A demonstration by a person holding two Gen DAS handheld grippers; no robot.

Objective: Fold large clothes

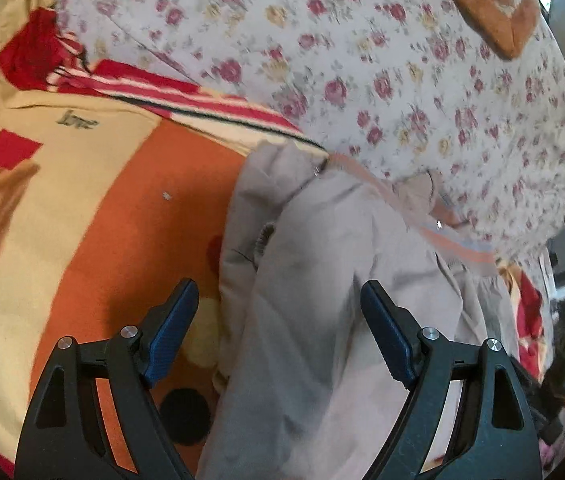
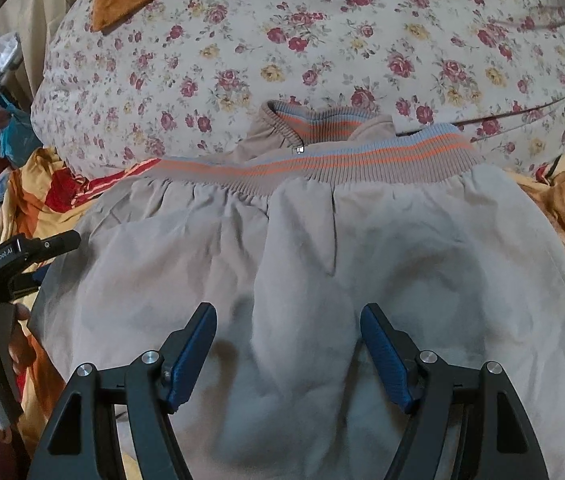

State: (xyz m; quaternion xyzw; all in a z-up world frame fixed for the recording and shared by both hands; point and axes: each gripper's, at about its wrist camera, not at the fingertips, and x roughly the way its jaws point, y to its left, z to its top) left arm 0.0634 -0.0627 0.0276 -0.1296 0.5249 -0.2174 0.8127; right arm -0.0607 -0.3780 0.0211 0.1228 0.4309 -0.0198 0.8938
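Beige jacket [image 2: 302, 264], lower part cut off

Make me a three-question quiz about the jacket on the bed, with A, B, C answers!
1. Where does the beige jacket lie?
A. on a chair
B. on the bed, with its striped hem against the flowered quilt
C. on a hanger

2. What colour are the thin stripes on the hem?
A. orange
B. green
C. black

3. How is the right gripper?
A. shut on a sleeve
B. out of sight
C. open over the jacket

Answers: B, the hem meets the quilt; A, orange lines run along the ribbing; C, its fingers stand apart with nothing between them.
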